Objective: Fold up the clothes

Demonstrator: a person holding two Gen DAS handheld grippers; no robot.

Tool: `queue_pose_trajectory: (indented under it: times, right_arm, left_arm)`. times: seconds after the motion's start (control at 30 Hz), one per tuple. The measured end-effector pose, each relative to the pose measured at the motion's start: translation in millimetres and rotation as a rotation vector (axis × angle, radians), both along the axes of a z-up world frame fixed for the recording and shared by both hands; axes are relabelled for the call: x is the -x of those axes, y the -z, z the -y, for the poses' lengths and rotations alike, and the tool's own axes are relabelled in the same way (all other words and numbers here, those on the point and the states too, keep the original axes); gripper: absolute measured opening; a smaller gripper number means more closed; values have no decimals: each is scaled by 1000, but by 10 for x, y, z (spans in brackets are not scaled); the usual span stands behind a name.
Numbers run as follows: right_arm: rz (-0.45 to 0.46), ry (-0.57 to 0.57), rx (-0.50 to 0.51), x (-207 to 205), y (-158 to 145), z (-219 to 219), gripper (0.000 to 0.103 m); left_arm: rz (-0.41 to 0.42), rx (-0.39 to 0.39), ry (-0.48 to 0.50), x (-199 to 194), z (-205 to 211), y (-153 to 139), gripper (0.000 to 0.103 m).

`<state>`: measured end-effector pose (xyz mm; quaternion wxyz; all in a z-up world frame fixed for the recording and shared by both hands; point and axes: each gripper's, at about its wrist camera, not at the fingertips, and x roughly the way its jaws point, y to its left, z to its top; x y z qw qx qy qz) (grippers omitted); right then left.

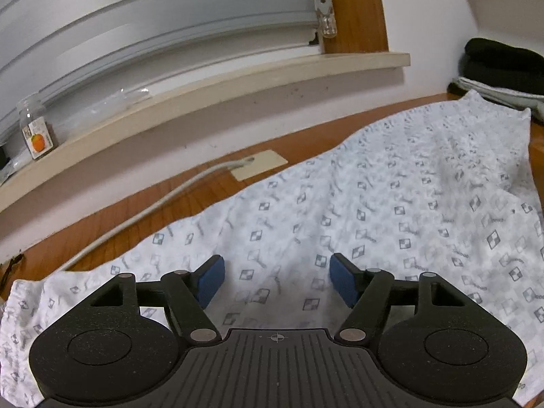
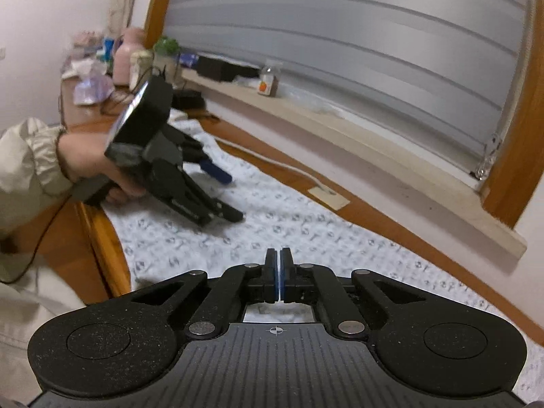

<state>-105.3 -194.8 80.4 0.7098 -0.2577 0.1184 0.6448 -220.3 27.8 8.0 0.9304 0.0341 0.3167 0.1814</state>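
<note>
A wooden table (image 1: 210, 190) carries a pale flat card (image 1: 260, 169) near its back edge, with a white cable (image 1: 159, 204) running across the wood to it. Behind stands a white wall under a cream windowsill (image 1: 238, 81), framed in brown wood (image 1: 357, 10). A grey roller blind (image 1: 153, 10) covers the window, its beaded cord ending in a clear weight (image 1: 328, 25). On the sill sits a glass jar (image 1: 35, 129) with an orange fruit on its label. At the far left corner in the right wrist view, blurred clutter includes what may be a pink bottle (image 2: 124, 56) and a small green plant (image 2: 166, 46). A dark bundle (image 1: 503, 64) lies at the table's right end.
</note>
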Motion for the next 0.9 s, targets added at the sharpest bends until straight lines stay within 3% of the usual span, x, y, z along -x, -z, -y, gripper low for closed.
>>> queue_pose_trajectory:
  times: [0.17,0.2,0.3,0.43,0.6,0.67,0.7,0.73,0.8,0.9]
  right_arm:
    - [2,17,71,-35,280,43,9]
    - [2,19,87,-38,344,54,15]
    - [22,38,113,2,562,16,51]
    - [55,61,69,32,701,-144,64]
    - [45,103,30,19,735,-353,62]
    - [23,134,18,-20,742,-366,48]
    - [26,158,19,-48,746,-357,23]
    - [30,183,19,-77,750,-347,12]
    - [39,192,14,-131,694,-264,6]
    - [66,157,36,-141,508,-63,5]
  left_arm:
    - [1,26,-7,6,-39,-5,74]
    - [0,22,-8,9,-33,-7,74]
    - [-2,12,-9,0,-14,-3,75]
    - [-1,22,-10,3,-29,-3,75]
    - [1,39,-12,7,-52,-4,75]
    - [1,45,-12,8,-62,-3,75]
    - [1,46,-13,8,-65,-3,75]
    - [1,47,-13,8,-67,-3,75]
    - [1,49,-13,9,-72,-1,75]
    - [0,49,-15,4,-77,1,76]
